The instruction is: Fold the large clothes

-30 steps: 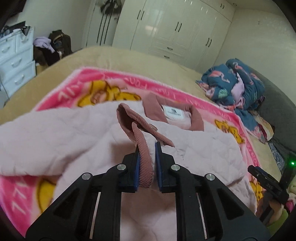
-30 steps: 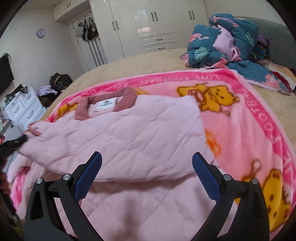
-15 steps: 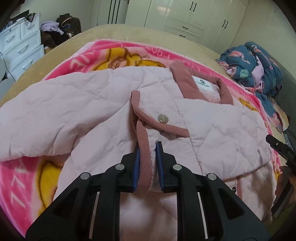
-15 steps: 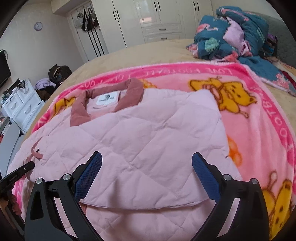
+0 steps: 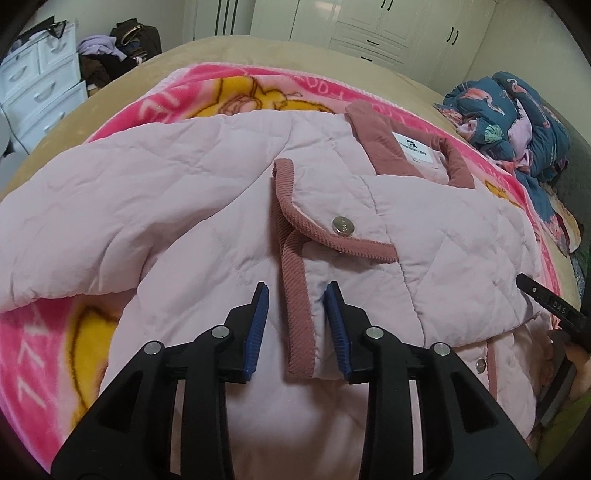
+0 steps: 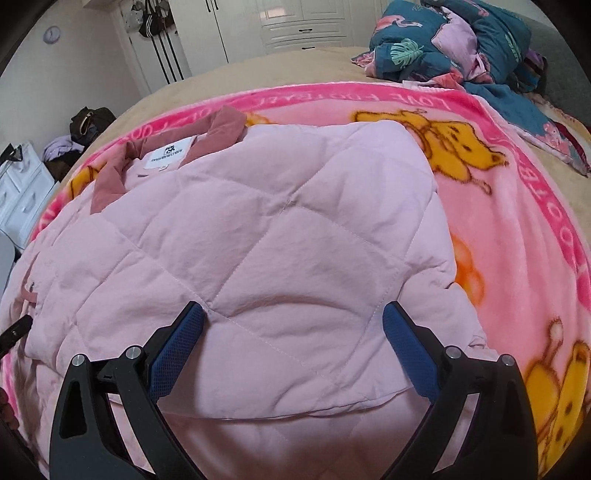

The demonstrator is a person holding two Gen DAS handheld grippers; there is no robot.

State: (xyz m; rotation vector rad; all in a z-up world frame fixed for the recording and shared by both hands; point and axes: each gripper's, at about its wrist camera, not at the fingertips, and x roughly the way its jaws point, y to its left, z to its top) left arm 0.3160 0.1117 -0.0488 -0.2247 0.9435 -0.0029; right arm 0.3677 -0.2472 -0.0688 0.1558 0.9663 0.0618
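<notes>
A pale pink quilted jacket (image 5: 207,221) with dusty-rose corduroy trim lies spread on the pink cartoon blanket (image 5: 155,107). Its sleeve is folded across the body, and the corduroy-edged cuff (image 5: 295,295) with a metal snap (image 5: 341,225) lies flat. My left gripper (image 5: 297,306) hovers over that cuff with its jaws opening; the trim lies between the pads, which no longer press it. My right gripper (image 6: 291,325) stands open wide over the folded right side of the jacket (image 6: 258,240), close above the fabric, holding nothing. The collar and white label (image 6: 170,157) show at the far end.
A heap of blue patterned bedding (image 6: 461,40) sits at the bed's far right corner. White wardrobes (image 5: 388,33) line the far wall, and a white drawer unit (image 5: 37,88) stands left of the bed. Tan sheet (image 5: 240,51) borders the blanket.
My left gripper lowered the cuff onto the jacket and its jaws have parted, letting the trim go. My right gripper came down closer over the jacket's folded side, still open.
</notes>
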